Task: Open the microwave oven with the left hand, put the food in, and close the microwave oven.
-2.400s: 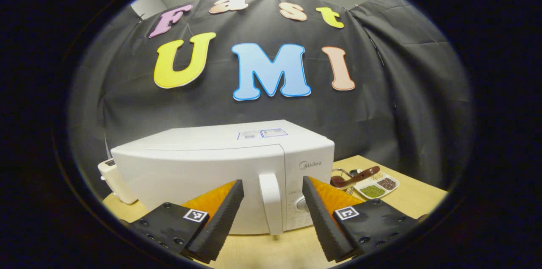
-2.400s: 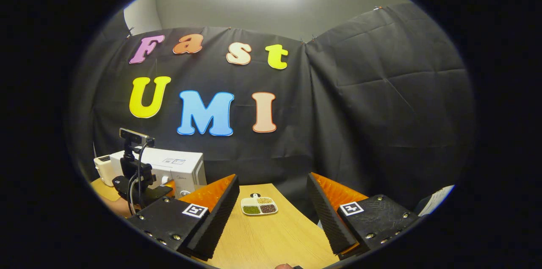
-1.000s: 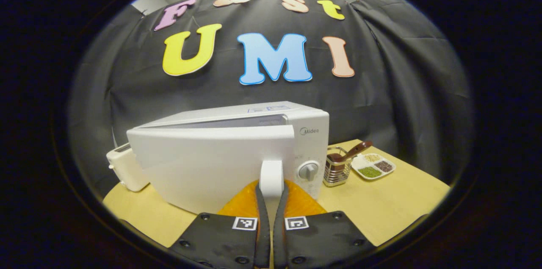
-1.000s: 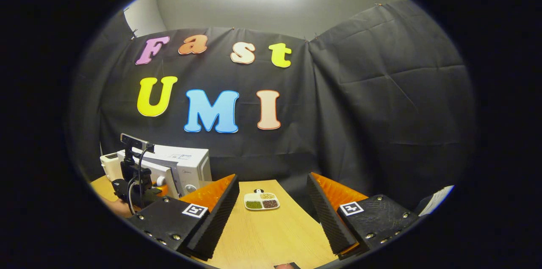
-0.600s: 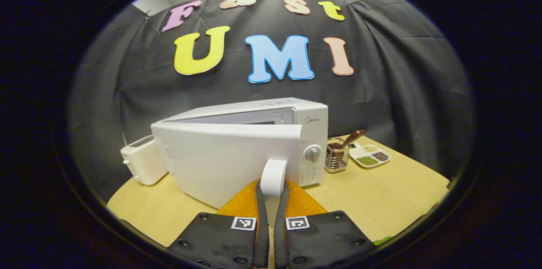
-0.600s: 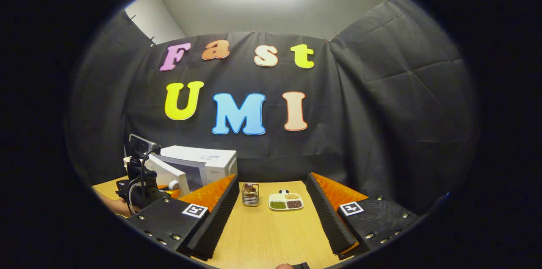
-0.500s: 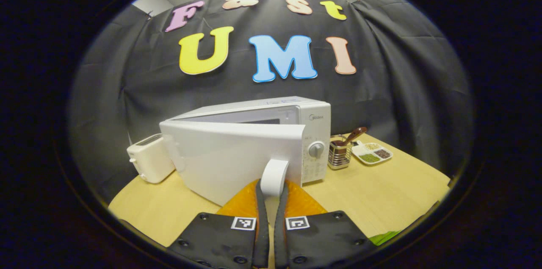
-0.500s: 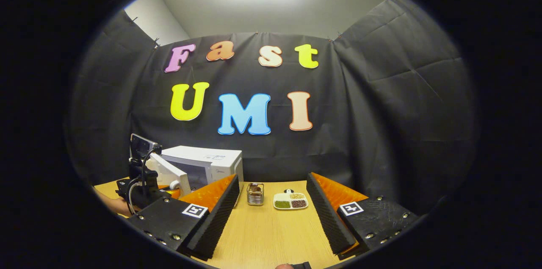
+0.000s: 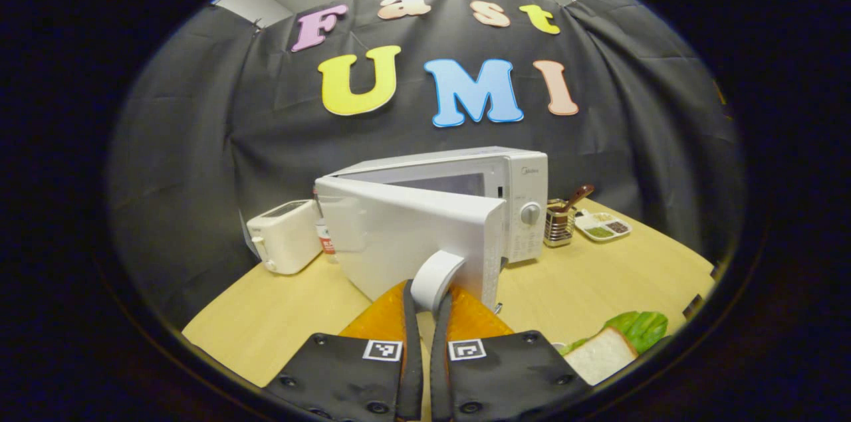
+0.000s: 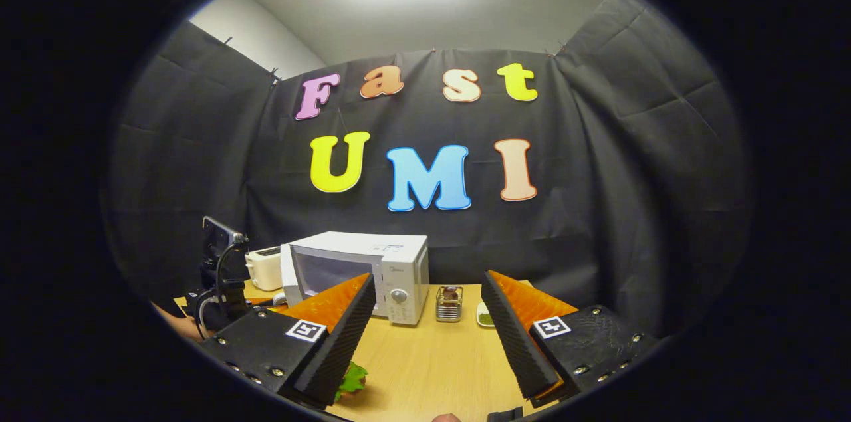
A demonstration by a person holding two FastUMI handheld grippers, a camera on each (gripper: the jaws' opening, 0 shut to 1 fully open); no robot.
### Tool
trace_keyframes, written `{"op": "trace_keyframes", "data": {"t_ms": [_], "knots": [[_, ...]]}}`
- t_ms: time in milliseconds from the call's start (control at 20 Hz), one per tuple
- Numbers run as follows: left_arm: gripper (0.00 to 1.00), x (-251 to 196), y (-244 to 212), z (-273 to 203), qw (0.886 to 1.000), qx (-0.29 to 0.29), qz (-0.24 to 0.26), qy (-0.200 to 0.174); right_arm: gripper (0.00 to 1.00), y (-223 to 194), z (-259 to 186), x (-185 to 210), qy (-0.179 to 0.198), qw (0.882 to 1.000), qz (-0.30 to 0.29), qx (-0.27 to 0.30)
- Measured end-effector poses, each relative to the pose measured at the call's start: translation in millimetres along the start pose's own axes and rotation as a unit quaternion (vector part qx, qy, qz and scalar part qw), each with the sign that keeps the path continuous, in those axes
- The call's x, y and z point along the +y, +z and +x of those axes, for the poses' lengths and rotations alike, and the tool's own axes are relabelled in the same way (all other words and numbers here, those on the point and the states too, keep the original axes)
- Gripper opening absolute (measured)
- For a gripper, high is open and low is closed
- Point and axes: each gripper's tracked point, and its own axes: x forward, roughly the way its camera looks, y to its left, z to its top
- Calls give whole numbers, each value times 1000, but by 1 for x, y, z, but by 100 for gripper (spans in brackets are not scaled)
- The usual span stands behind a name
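The white microwave (image 9: 525, 183) stands at the back of the wooden table (image 9: 279, 316). Its door (image 9: 405, 236) is swung partly open toward me. My left gripper (image 9: 429, 292) is shut on the door's white handle (image 9: 435, 276). A sandwich (image 9: 602, 355) of white bread with green lettuce (image 9: 639, 329) lies on the table at the lower right of the left gripper view. In the right gripper view my right gripper (image 10: 425, 335) hangs open and empty above the table, well in front of the microwave (image 10: 399, 269). A bit of lettuce (image 10: 351, 379) peeks out beside its left finger.
A white toaster (image 9: 282, 246) stands left of the microwave. Right of it are a metal utensil caddy (image 9: 560, 222) and a divided dish (image 9: 604, 226) of grains. The caddy (image 10: 449, 303) also appears between my right fingers. The black cloth wall closes the back.
The left gripper closed on the handle and pulled the door open, swinging back and left. The right gripper view has turned left, bringing the microwave toward its middle.
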Motion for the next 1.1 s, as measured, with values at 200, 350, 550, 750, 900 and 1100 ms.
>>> {"op": "trace_keyframes", "data": {"t_ms": [200, 350, 550, 750, 900, 1100], "knots": [[11, 33, -8, -20, 1000, 0, -4, -3, 97, 0, 9, 43, 22, 1000, -5, 0], [11, 56, -15, -30, 1000, 1, -5, -9, 97, 1, 13, 69, 27, 1000, -2, 1], [11, 81, -21, -41, 1000, 0, -3, -19, 97, -4, 21, 103, 31, 999, -8, 9], [11, 112, -28, -49, 1000, -2, 0, -23, 97, -11, 33, 133, 32, 999, -7, 19], [11, 141, -32, -52, 1000, -3, 6, -17, 97, -14, 44, 158, 31, 999, 4, 21], [11, 170, -38, -55, 1000, -1, 1, -31, 98, -20, 58, 186, 38, 999, -1, 29]]}}
